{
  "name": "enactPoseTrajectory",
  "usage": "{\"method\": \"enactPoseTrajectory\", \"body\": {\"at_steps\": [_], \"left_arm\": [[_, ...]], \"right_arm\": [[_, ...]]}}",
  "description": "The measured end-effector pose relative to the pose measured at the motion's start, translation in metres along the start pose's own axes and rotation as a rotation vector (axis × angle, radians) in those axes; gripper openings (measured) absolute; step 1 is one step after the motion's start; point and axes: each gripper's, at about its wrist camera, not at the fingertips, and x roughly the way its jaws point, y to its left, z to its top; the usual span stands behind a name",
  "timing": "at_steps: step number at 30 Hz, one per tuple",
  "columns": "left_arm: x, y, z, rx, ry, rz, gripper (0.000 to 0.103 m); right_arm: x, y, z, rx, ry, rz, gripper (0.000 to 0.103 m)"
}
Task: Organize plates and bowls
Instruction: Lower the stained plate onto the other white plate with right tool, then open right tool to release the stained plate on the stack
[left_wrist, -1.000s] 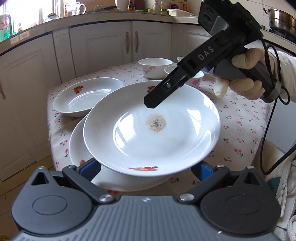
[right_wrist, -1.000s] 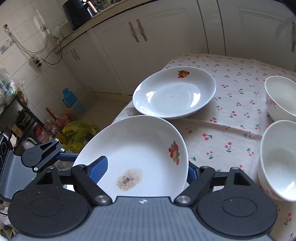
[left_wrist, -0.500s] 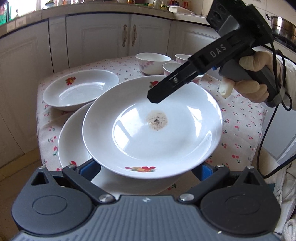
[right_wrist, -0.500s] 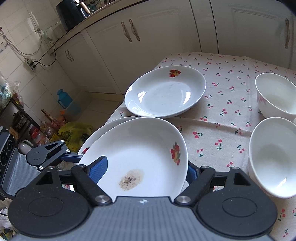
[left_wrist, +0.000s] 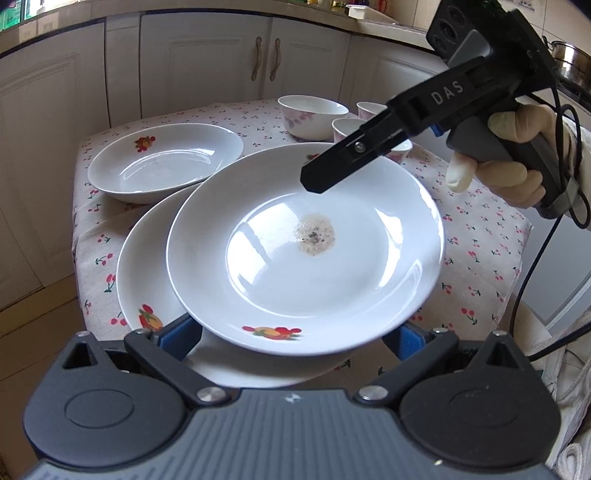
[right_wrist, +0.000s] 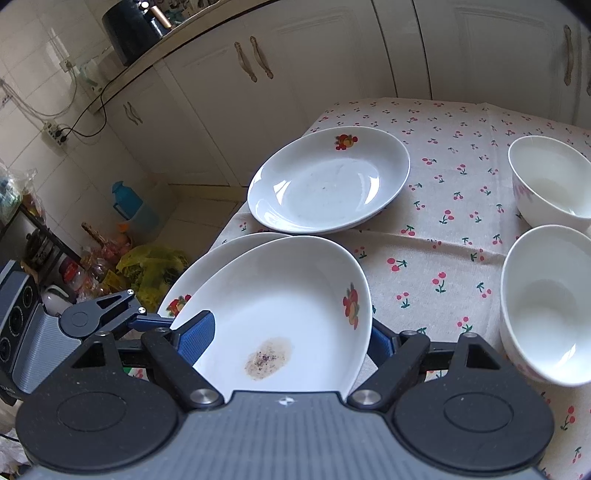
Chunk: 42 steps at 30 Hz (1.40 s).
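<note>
Right gripper (right_wrist: 288, 332): blue fingers (right_wrist: 195, 332) spread wide either side of the stained plate (right_wrist: 280, 306), near edge of the plate between them at lower centre of the right wrist view. Can't tell if the pads press on the rim.

Left gripper (left_wrist: 295, 336): same picture, fingers wide apart, plate rim between them at bottom centre of the left wrist view; contact hidden by the plate, can't tell.

Stained plate sits above a second plate (left_wrist: 147, 266), offset to the right of it. Brown stain (left_wrist: 314, 234) mid-plate.

A third plate (left_wrist: 166, 162) lies upper left on the worktop (left_wrist: 480, 236), just beyond the pair. Bowls (right_wrist: 546, 302) on the right of the right wrist view, apart from the plates.

Gloved hand (left_wrist: 517, 155) holds the right gripper's handle, upper right of the left wrist view.
</note>
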Motion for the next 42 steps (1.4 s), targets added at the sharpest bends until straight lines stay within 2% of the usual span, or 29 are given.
{"method": "enactPoseTrajectory", "body": {"at_steps": [19, 42], "left_arm": [[-0.020, -0.012, -0.004, 0.037, -0.040, 0.079, 0.102], [-0.026, -0.022, -0.012, 0.015, -0.081, 0.150, 0.102]], "right_arm": [[0.001, 0.005, -0.007, 0.020, -0.006, -0.016, 0.088], [0.010, 0.027, -0.025, -0.079, -0.018, -0.109, 0.088]]}}
